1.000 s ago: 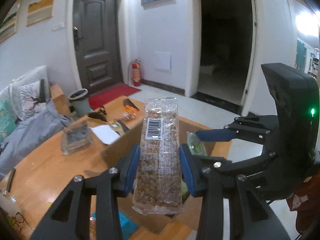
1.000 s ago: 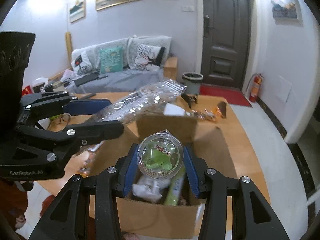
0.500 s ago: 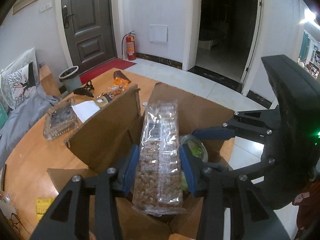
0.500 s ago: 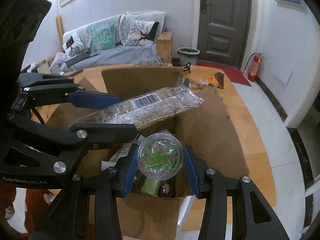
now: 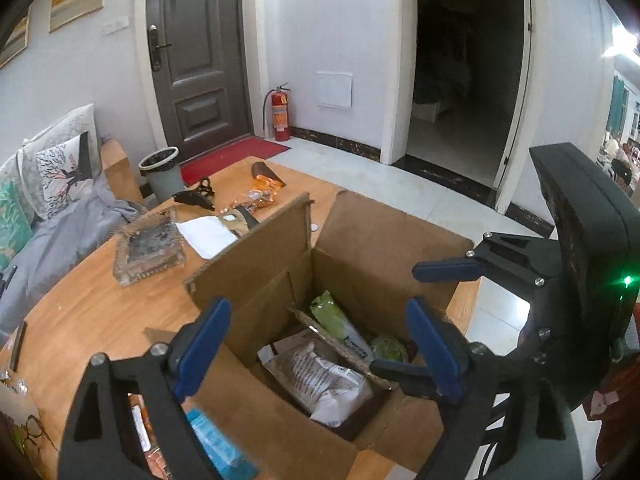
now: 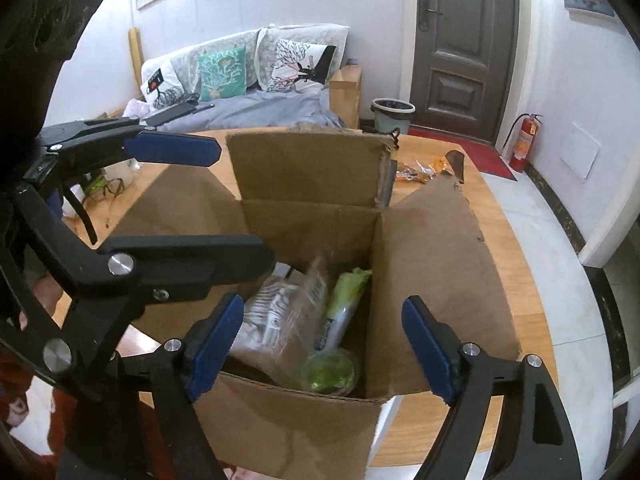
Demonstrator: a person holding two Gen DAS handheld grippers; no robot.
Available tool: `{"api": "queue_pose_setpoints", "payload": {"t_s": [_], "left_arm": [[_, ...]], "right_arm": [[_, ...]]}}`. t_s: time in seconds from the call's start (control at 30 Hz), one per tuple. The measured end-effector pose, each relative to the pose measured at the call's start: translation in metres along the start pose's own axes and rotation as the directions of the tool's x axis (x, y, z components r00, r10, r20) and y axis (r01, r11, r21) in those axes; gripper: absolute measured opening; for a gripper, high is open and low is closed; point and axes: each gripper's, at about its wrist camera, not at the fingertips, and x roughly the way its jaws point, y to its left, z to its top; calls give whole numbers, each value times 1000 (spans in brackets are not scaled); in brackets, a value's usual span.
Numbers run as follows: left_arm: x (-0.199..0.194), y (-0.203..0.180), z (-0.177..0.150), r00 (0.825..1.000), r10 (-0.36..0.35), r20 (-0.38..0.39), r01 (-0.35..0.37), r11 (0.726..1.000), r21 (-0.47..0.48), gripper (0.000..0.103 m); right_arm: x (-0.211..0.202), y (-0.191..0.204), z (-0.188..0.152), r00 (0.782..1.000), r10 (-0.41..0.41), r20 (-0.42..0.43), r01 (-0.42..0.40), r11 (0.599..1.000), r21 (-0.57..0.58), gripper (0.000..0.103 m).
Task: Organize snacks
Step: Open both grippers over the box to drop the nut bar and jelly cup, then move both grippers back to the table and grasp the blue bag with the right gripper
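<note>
Both hand-held grippers hang wide open and empty over the box (image 5: 372,240), the snacks lying inside it.

Left hand-held gripper (image 5: 320,344) and right hand-held gripper (image 6: 320,340) each have their jaws spread with nothing between them; the clear pack (image 5: 320,372), the green packet (image 6: 346,296) and the green-lidded cup (image 6: 330,372) sit in the box on the bench (image 5: 92,308). As I judge it, a careless next move could catch a raised flap (image 6: 308,168) at 12 o'clock and tip or drag the box, which stands close to the bench edge. Only the left view shows loose snacks (image 5: 262,192) and a glass tray (image 5: 150,246) at 10 o'clock; only the right view shows the cup's lid clearly.
</note>
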Motion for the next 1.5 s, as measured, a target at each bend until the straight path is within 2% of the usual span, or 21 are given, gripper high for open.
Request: {"api": "queue_pose_setpoints", "payload": {"t_s": [0.37,0.53,0.73,0.87,0.97,1.07,1.1,1.2,1.27,1.4,1.5], "left_arm": [[-76,28,-12,991,70,113,-62,996,-69,90],[-118,53,-30,978,150,147,-132,983,-126,94],[-157,95,-70,961,238,144,-208,959,-193,94],[-174,126,-106,944,305,123,-265,928,-263,94],[-176,143,-138,934,346,92,-307,905,-295,94],[-165,152,-168,933,356,46,-325,892,-314,94],[-160,153,-178,933,357,31,-330,889,-319,94],[-140,160,-208,939,344,-21,-329,878,-348,94],[-125,163,-226,949,311,-52,-308,878,-366,94],[-95,160,-242,955,281,-98,-297,875,-381,94],[-70,156,-248,955,266,-130,-295,877,-379,94]], "right_arm": [[-37,51,23,994,3,108,3,998,-58,102],[-56,95,34,984,-33,176,52,993,-103,103],[-64,152,43,977,99,187,-61,978,-198,103],[-54,192,42,977,116,181,-68,965,-253,102],[-34,218,35,980,150,132,-108,953,-282,86],[-6,234,21,979,188,77,-163,953,-257,83],[5,237,17,982,178,63,-158,959,-236,83],[40,237,1,995,91,34,-84,981,-176,82],[61,235,-11,999,25,21,-21,987,-161,82],[104,217,-28,997,-69,-27,66,993,-95,79],[122,206,-28,995,-96,-39,92,992,-84,79]]}}
